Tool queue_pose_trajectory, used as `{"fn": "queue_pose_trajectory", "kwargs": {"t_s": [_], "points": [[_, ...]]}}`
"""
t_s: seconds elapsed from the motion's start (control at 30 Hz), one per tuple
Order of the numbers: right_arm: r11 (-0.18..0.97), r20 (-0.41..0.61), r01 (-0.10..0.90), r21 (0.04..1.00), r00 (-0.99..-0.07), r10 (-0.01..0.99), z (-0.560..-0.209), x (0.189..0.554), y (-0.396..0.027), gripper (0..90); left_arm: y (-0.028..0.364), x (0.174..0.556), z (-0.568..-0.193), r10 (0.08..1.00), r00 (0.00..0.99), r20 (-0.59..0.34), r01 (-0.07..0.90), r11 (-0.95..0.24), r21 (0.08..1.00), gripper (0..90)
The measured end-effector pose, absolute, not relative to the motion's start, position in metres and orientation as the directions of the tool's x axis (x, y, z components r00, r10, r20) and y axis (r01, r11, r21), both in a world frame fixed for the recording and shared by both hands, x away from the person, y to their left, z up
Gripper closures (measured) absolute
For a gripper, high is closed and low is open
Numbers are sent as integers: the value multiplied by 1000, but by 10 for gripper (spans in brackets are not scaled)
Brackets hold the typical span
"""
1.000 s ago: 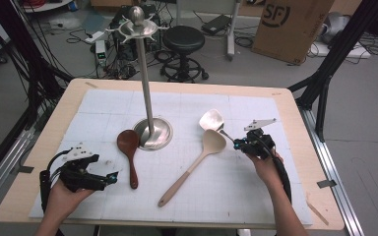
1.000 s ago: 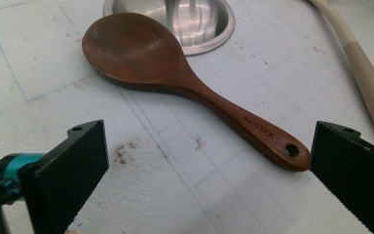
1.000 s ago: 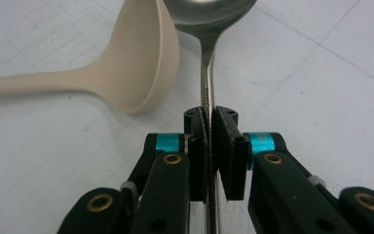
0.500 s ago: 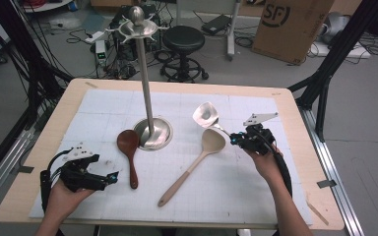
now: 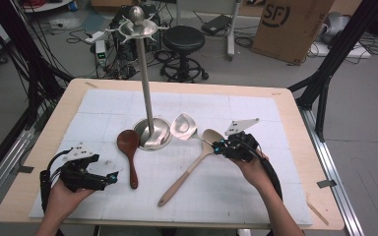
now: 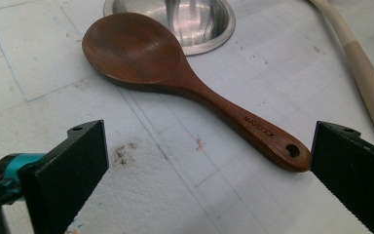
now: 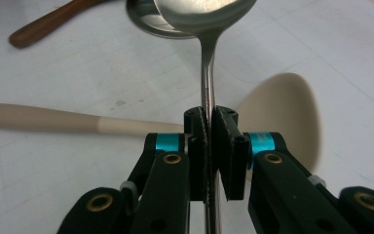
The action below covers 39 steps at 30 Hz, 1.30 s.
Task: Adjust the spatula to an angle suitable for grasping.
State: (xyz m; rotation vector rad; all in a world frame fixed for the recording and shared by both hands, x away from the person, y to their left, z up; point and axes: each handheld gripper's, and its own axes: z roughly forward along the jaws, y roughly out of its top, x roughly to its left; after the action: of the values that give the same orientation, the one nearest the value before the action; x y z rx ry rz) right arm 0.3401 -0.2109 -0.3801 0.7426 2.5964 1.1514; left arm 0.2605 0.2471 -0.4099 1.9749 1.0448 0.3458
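Transfer step: our right gripper (image 7: 209, 127) pinches the steel spoon (image 5: 184, 127) by its handle, lifted beside the rack (image 5: 145, 78) base, left gripper (image 6: 207, 168) spread by the dark wooden spoon (image 6: 141, 58); next we judge hanging it on a top hook.

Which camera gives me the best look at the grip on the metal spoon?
The right gripper view: the right gripper clamps the metal spoon by its thin handle. The high view shows that spoon small, bowl lifted toward the stand.
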Motion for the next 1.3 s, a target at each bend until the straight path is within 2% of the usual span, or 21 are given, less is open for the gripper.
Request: {"fn": "queue_pose_trajectory", "kwargs": {"t_s": [0.67, 1.3], "points": [[640, 57, 291, 712, -931, 360, -408, 321, -158, 840, 247, 260, -410, 777, 615, -134, 542, -293, 788, 16], [680, 95, 268, 683, -955, 280, -424, 304, -154, 840, 247, 261, -410, 775, 617, -136, 542, -293, 788, 17]]}}
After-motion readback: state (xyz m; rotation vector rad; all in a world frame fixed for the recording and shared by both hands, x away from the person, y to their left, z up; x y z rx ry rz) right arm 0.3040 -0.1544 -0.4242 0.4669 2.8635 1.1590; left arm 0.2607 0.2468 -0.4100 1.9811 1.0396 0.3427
